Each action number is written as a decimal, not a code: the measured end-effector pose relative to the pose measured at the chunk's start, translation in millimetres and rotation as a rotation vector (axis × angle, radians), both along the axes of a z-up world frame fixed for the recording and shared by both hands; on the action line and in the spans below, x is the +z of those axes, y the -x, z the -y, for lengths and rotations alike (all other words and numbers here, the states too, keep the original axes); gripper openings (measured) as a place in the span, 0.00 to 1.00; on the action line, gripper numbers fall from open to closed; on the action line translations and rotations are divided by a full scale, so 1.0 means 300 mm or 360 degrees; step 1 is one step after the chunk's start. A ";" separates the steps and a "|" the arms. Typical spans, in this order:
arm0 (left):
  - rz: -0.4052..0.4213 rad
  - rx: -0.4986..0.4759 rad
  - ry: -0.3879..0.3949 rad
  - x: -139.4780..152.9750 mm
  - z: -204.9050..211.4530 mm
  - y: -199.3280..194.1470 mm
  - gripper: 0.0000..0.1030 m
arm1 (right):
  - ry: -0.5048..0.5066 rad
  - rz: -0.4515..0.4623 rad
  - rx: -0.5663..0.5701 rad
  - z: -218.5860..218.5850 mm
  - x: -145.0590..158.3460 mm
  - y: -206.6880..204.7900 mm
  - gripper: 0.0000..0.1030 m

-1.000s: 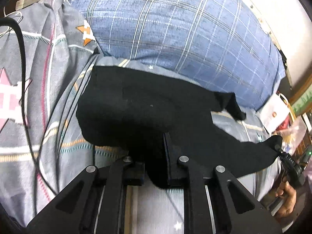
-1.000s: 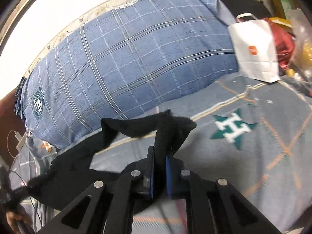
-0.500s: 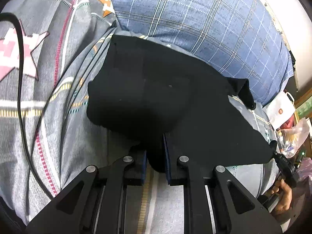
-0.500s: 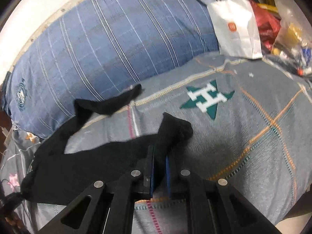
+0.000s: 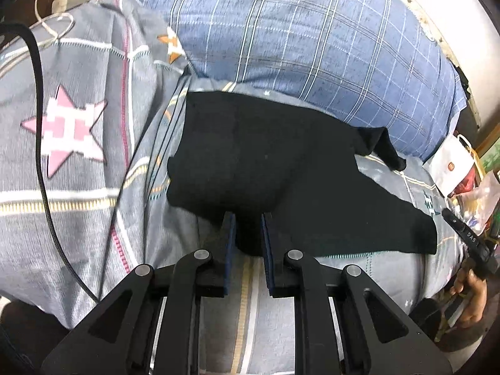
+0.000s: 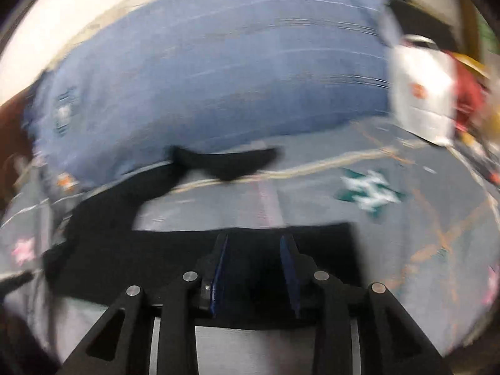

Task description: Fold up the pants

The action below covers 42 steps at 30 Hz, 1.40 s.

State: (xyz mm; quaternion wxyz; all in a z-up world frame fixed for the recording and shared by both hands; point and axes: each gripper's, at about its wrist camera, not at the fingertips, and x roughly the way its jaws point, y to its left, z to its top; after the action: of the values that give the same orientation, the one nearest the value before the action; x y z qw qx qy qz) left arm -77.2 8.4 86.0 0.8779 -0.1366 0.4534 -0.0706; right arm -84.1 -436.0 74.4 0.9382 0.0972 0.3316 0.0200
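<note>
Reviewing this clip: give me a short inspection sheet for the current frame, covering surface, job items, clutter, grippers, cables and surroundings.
Surface: grey bedsheet with star patches, wrinkled.
Job's things: black pants spread flat on the sheet, one leg end curled by the blue plaid pillow.
Clutter: white paper bag and plastic packets at the bed's far end.
Grippers: left gripper parted, pants edge between its fingers; right gripper open over the pants, view blurred.
Cables: black cable across the sheet; white cable near the bed's corner.
Surroundings: pale wall behind the pillow.
</note>
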 end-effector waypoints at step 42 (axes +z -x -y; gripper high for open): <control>-0.0335 -0.0873 -0.0483 -0.239 0.099 -0.992 0.76 | 0.0624 -0.0512 0.1444 -0.656 -0.210 -1.061 0.58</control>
State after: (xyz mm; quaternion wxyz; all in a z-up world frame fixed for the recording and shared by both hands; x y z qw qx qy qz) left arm 220.4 -21.2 14.2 0.7849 0.1164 0.5668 -0.2216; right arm 234.2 -239.1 11.6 0.7728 -0.2322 0.4780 0.3469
